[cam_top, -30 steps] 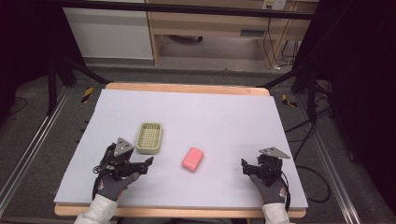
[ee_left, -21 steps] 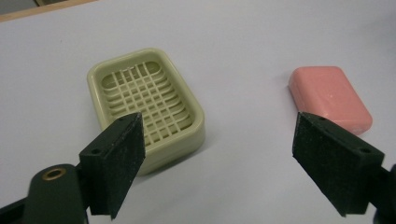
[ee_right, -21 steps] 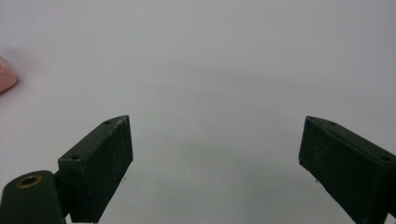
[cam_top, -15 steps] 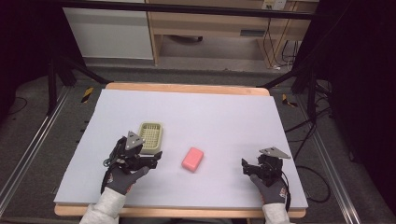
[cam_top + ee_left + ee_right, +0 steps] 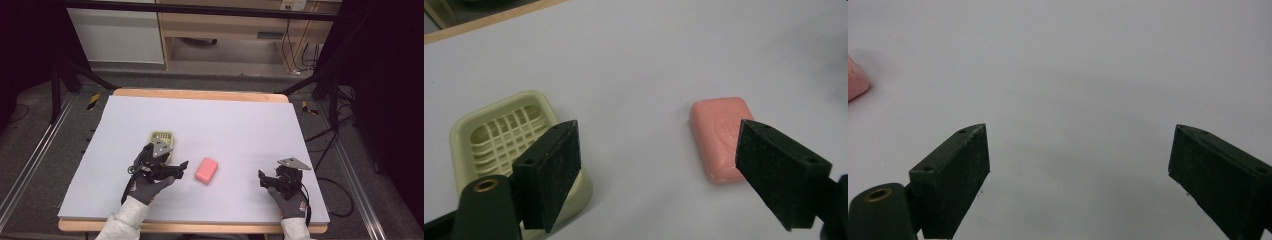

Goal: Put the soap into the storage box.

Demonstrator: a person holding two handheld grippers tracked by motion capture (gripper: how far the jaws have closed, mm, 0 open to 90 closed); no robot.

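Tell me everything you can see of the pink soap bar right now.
The pink soap bar is a rounded rectangular block, matte and waxy-looking, with a faint pressed mark on top. It lies flat on the white table, right of the pale green soap dish and apart from it. Nothing grips it; the open left gripper hangs close, one jaw overlapping its edge in view.

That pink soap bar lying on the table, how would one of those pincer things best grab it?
Probably across its two long sides, coming down from above. The pink soap bar lies flat on the white table, so only its sides offer grip. Its narrow width fits easily between the left gripper's open jaws, which are closest.
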